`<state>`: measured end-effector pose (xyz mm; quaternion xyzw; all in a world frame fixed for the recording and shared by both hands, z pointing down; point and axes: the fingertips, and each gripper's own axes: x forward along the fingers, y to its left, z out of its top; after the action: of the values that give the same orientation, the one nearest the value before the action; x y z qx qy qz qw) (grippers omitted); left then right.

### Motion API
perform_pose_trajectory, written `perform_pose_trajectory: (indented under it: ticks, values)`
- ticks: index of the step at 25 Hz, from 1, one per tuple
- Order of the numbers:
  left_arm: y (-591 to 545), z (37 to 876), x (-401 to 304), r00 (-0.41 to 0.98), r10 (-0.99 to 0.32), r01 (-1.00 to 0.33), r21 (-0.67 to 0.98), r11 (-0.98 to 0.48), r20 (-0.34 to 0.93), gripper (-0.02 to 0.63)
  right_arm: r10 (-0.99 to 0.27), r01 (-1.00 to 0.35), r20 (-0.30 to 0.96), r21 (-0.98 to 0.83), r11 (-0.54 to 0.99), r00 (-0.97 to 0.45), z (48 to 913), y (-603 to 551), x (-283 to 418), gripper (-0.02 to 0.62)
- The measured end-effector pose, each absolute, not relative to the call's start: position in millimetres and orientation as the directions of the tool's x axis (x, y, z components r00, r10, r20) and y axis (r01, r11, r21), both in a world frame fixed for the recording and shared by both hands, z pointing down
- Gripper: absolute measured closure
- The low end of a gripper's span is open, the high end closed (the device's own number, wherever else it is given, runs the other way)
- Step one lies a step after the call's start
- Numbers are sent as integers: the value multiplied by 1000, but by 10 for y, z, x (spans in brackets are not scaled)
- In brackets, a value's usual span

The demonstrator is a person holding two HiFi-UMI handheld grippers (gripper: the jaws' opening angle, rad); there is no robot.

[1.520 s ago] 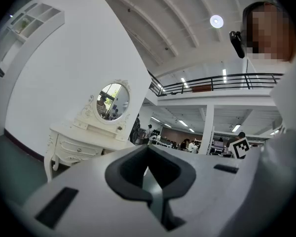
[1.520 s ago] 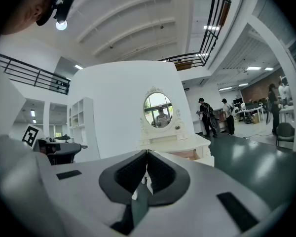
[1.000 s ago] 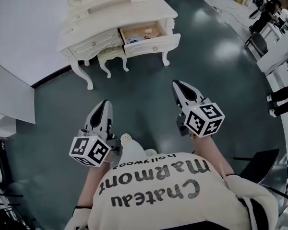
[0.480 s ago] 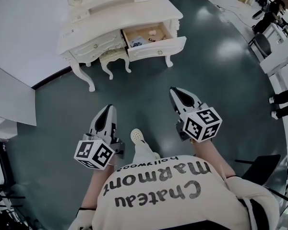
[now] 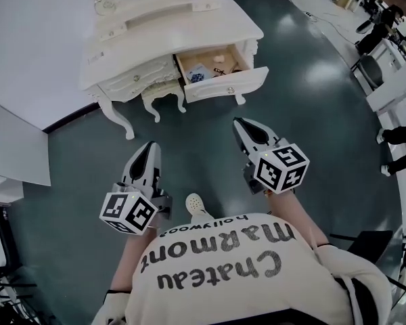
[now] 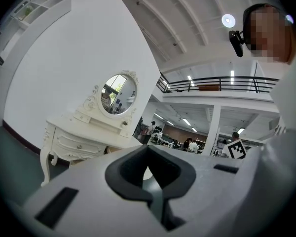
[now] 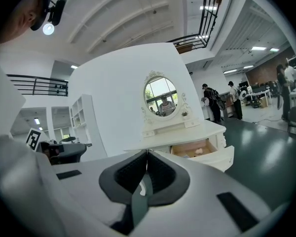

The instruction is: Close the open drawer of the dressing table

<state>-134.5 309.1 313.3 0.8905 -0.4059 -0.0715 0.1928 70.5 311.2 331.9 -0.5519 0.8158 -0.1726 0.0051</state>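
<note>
The drawer (image 5: 220, 72) stands pulled out of the right-hand side of the cream table (image 5: 179, 29), near the top of the head view. Its wooden inside is open to the camera, with a few small things lying in it, one bluish and one pale, too small to name. Its white front panel faces the person. The left drawer (image 5: 137, 80) of the table sits flush and shut. An oval mirror (image 7: 160, 97) rises at the back of the table, and a cream stool (image 5: 161, 92) is tucked underneath, just left of the open drawer. The table stands on a dark green floor (image 5: 311, 114) against a white wall (image 5: 34, 39).

Both tools are held out over the floor, well apart from the table and pointing toward it. The right tool (image 5: 242, 124) is the nearer to the drawer, its jaws pressed together on nothing. The left tool (image 5: 147, 147) is likewise closed and empty. Between them one pale shoe (image 5: 195, 202) shows above the person's cream shirt (image 5: 243, 269).
</note>
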Motion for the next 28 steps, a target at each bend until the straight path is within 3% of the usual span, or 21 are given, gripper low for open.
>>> perform_pose_trajectory:
  ticks: [15,28]
  values:
    - [2063,3065,-1649,680,-732,-679,402,-614,30,598,-905,-884,137,-316,345,-402,3212,2079,336,569]
    - [1751,3480,-1645,700,-709,-663,447,-600,85,598,-905,-896,266,-387,215,-332,3804,1838,403,569]
